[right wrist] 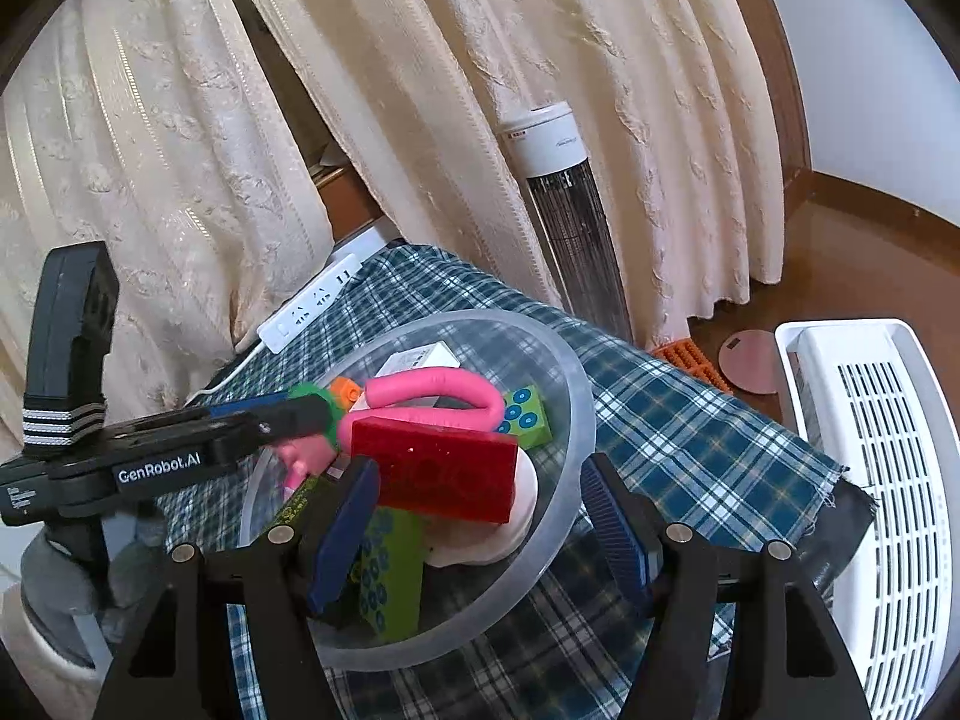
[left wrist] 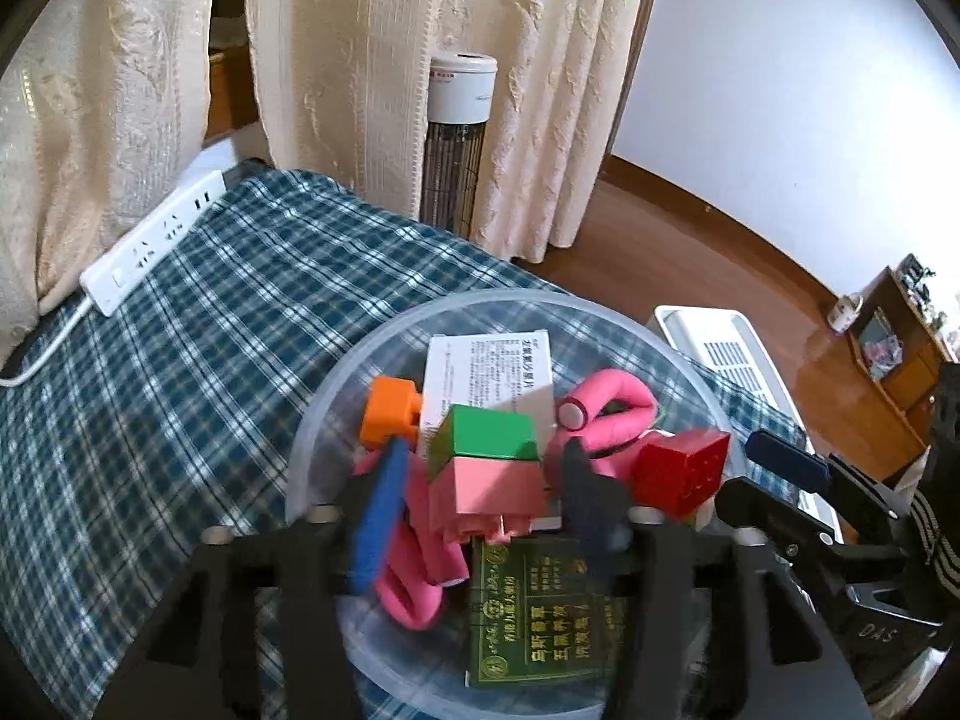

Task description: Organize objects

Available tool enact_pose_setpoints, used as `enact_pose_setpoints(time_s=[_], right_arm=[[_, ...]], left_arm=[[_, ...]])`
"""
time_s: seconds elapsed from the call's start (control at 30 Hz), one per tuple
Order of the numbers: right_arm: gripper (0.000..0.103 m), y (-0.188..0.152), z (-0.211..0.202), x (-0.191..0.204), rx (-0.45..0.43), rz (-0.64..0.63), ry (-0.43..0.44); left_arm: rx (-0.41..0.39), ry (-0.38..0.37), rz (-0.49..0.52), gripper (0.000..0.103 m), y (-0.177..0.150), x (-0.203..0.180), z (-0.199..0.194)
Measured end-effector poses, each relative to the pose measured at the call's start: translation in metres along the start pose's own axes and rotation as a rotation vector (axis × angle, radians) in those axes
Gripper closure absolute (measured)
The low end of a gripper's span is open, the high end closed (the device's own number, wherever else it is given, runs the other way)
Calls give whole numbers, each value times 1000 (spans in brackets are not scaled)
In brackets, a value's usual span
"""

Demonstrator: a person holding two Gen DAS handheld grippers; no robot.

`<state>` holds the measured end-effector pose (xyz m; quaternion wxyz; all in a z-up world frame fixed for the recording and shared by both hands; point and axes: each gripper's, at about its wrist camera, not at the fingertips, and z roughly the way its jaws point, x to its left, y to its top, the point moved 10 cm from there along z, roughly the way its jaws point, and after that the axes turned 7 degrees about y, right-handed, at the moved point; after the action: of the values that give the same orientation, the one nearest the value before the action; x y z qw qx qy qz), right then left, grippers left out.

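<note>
A clear plastic bowl on the plaid cloth holds several toys and boxes. My left gripper hangs over it, open. A pink block with a green block on top sits between its pads with a small gap on each side. Around it lie an orange block, a white box, a pink foam hand grip, a dark green box and a red brick. My right gripper is open astride the bowl's near rim, just short of the red brick.
A white power strip lies at the cloth's far left edge. Cream curtains and a tower heater stand behind the table. A white slatted basket sits close to the right, over the wooden floor.
</note>
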<state>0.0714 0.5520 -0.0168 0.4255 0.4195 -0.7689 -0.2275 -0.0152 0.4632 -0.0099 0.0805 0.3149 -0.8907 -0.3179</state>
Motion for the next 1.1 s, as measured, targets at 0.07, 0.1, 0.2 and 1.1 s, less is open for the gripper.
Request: enact_pose_setpoints(time_s=[0.07, 0.1, 0.2, 1.1], right_arm=[[30, 0, -2, 0, -2, 0, -2], [30, 0, -4, 0, -3, -1, -3], [29, 0, -7, 3, -5, -8, -8], [1, -18, -72, 90, -89, -124, -170]], left_arm=[[-14, -12, -22, 41, 1, 3, -5], [-18, -12, -29, 41, 1, 5, -7], [-33, 12, -62, 37, 1, 16, -17], [-292, 156, -71, 8, -36, 56, -152]])
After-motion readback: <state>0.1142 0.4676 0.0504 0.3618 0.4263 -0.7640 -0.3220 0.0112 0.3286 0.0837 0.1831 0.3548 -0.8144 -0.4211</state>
